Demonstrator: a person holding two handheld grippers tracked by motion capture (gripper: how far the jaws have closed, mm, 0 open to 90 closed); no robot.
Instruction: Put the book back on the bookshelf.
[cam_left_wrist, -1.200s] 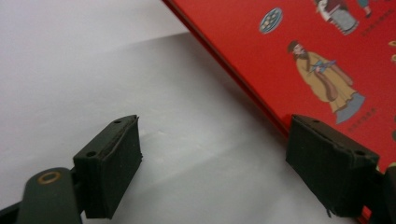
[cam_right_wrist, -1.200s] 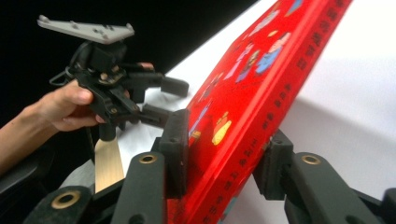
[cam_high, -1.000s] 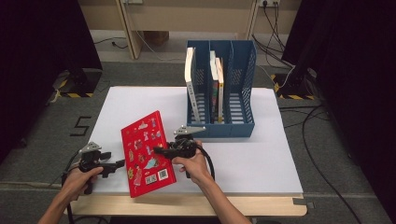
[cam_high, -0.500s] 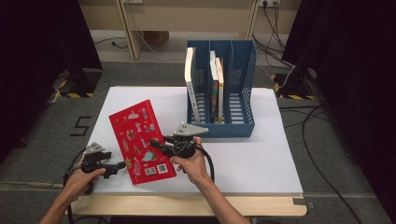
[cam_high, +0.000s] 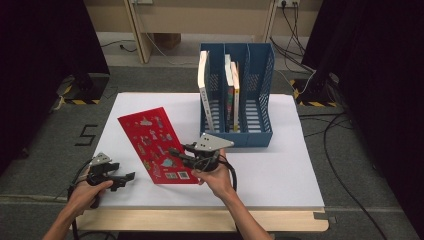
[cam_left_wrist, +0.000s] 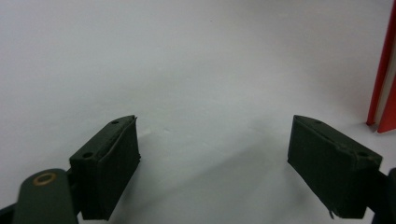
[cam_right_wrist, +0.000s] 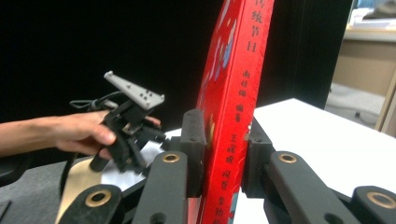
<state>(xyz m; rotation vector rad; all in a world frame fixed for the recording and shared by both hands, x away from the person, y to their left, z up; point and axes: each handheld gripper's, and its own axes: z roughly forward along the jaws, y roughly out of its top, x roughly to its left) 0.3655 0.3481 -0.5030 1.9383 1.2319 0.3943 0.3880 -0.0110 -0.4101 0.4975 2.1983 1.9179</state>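
High view: a red book (cam_high: 157, 145) stands tilted on the white table (cam_high: 280, 165), left of the middle, its cover with small pictures facing up and toward the near side. The right gripper (cam_high: 186, 156) holds it at the near right edge, and the person's right hand (cam_high: 216, 176) comes in from the near edge behind the gripper. The jaws have just been closing and now clamp the book between them. A grey three-cornered plate (cam_high: 214, 142) sits on top of this gripper.

Right gripper view: the two black pads press on either side of the red book (cam_right_wrist: 233, 93), whose spine with gold characters rises up between them. Farther off, the left hand (cam_right_wrist: 74, 135) holds the left gripper (cam_right_wrist: 133, 140) above the near left part of the table.

At the near left corner in the high view, the left gripper (cam_high: 122, 179) rests low over the table, just left of the book and apart from it. In the left gripper view its jaws stand wide with only bare table (cam_left_wrist: 196, 70) between them, and a strip of the red book (cam_left_wrist: 385, 79) shows at the right edge.

On the far side of the table, right of the book and well apart from it, stands a blue file rack (cam_high: 250, 135) with three compartments. A white-spined book (cam_high: 204, 92) stands upright in the left compartment, and two more books (cam_high: 232, 95) stand in the middle one.
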